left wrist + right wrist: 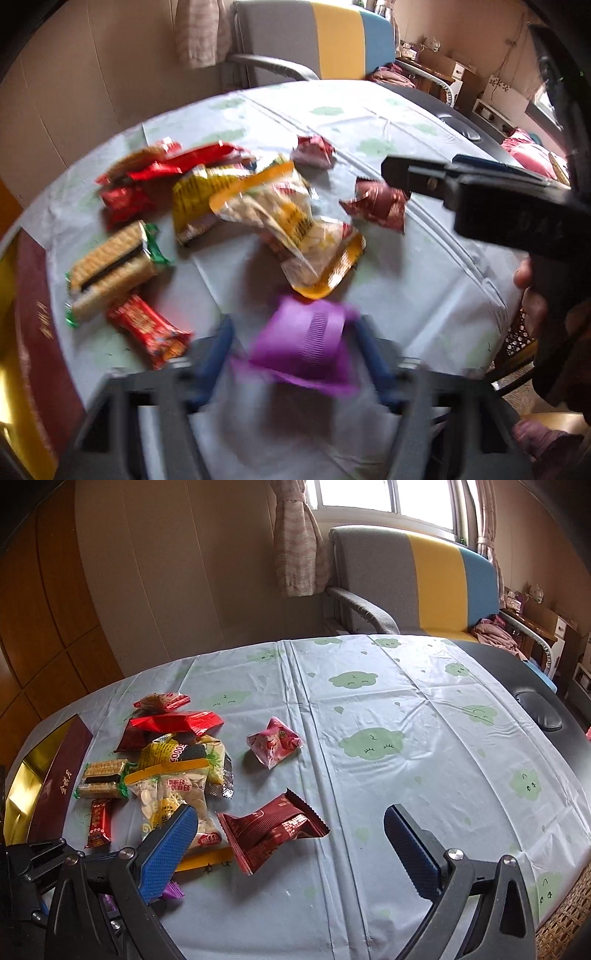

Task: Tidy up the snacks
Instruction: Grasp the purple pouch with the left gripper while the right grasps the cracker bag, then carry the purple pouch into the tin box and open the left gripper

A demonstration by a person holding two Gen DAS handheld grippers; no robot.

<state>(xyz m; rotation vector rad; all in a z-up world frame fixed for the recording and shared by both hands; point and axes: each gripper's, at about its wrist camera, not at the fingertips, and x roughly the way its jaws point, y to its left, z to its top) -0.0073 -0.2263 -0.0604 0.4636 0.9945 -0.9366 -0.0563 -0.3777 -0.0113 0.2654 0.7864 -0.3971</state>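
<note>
A purple packet (306, 347), blurred, lies between the blue fingers (221, 347) of my left gripper (295, 350); a gap shows beside the left pad, so it is open. My right gripper (290, 853) stands open over the cloth, and a dark red packet (273, 830) lies between its fingers, untouched. In the left wrist view the right gripper (421, 166) hovers by that dark red packet (376, 203). The snack pile holds a seed bag (173, 797), biscuits (101, 779), a red bar (99, 823) and a yellow bag (177, 753). A pink packet (273, 744) lies apart.
A dark red box with a gold inside (55, 775) sits at the table's left edge. The cloud-print tablecloth (369, 701) is bare to the right, up to a black pad (539, 709). A striped sofa (424, 579) stands behind. A hand (532, 295) holds the right gripper.
</note>
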